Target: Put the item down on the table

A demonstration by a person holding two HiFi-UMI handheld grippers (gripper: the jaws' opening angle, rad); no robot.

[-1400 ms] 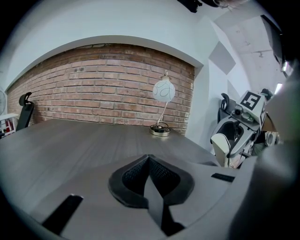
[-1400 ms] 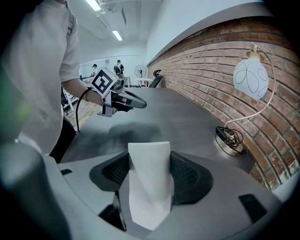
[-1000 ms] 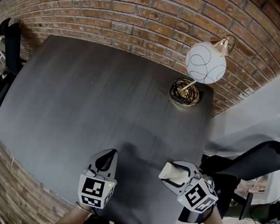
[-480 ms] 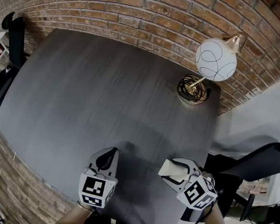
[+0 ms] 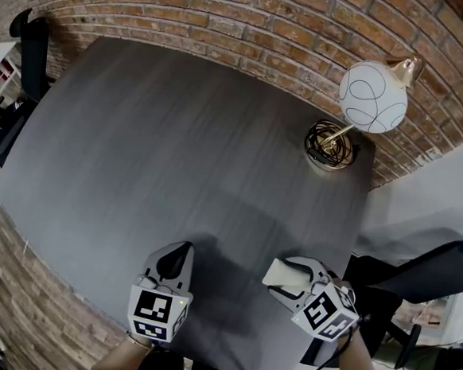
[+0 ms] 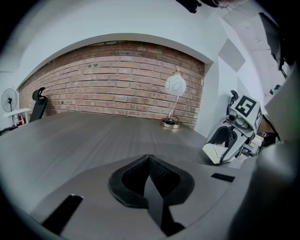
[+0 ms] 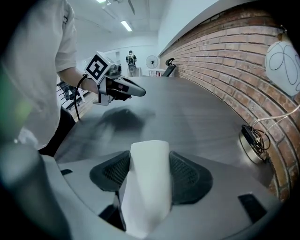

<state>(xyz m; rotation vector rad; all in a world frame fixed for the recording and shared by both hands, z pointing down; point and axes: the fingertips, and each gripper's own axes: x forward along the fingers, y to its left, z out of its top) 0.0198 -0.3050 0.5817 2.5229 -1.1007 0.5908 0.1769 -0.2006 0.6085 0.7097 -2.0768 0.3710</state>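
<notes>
My right gripper (image 5: 282, 277) is shut on a white folded item (image 5: 280, 275), a soft pale piece clamped between the black pads; in the right gripper view the white item (image 7: 146, 183) stands upright between the jaws, above the dark grey table (image 5: 177, 168). It hovers over the table's near right part. My left gripper (image 5: 176, 257) is shut with nothing in it, over the near edge of the table; in its own view the left gripper (image 6: 149, 174) has its pads pressed together. The right gripper (image 6: 224, 149) with the white item shows at the right of the left gripper view.
A lamp with a white globe shade (image 5: 372, 96) and a wire-wrapped brass base (image 5: 330, 145) stands at the table's far right corner against the brick wall (image 5: 253, 14). A black chair (image 5: 416, 271) is beyond the table's right edge. A person (image 7: 47, 70) stands at the left.
The head view has shifted, so the table and lamp sit further right and up in the picture. Both grippers keep their places and their hold.
</notes>
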